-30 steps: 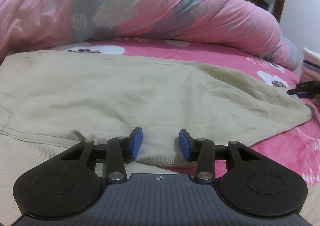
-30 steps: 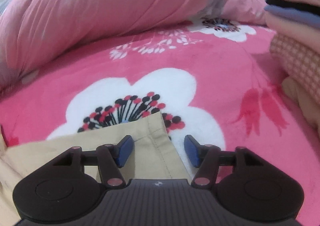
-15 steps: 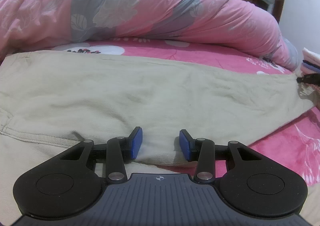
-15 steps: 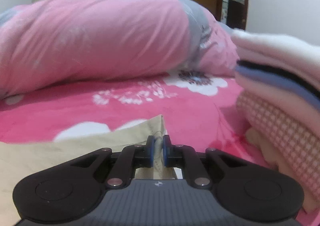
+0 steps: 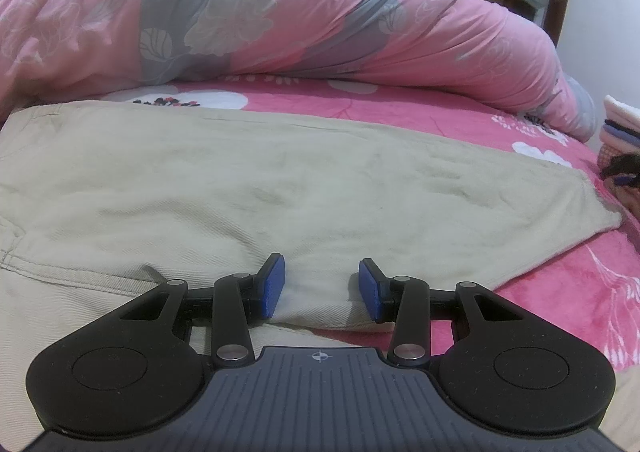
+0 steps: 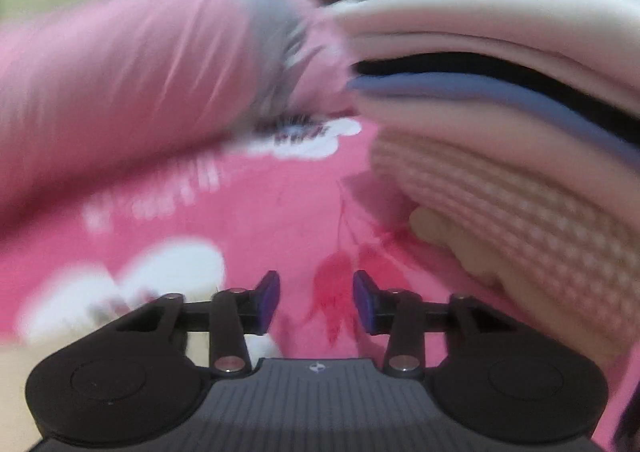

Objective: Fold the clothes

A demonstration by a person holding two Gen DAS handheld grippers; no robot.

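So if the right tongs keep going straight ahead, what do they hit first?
Probably the pink bedsheet just ahead of the open right tongs; the stack of folded clothes sits off to the right. Blur makes depth uncertain.

Left claw point(image 5: 320, 288): two blue rectangular pads point(image 5: 273, 286) on black linkage arms; silver round pivot screws at the joints; behind them a dark grey ribbed housing with a small crosshair mark, flanked by two black rounded lobes with circular insets; right claw point(image 6: 316, 302) of the same make, its blue pads point(image 6: 267, 302) blurred.
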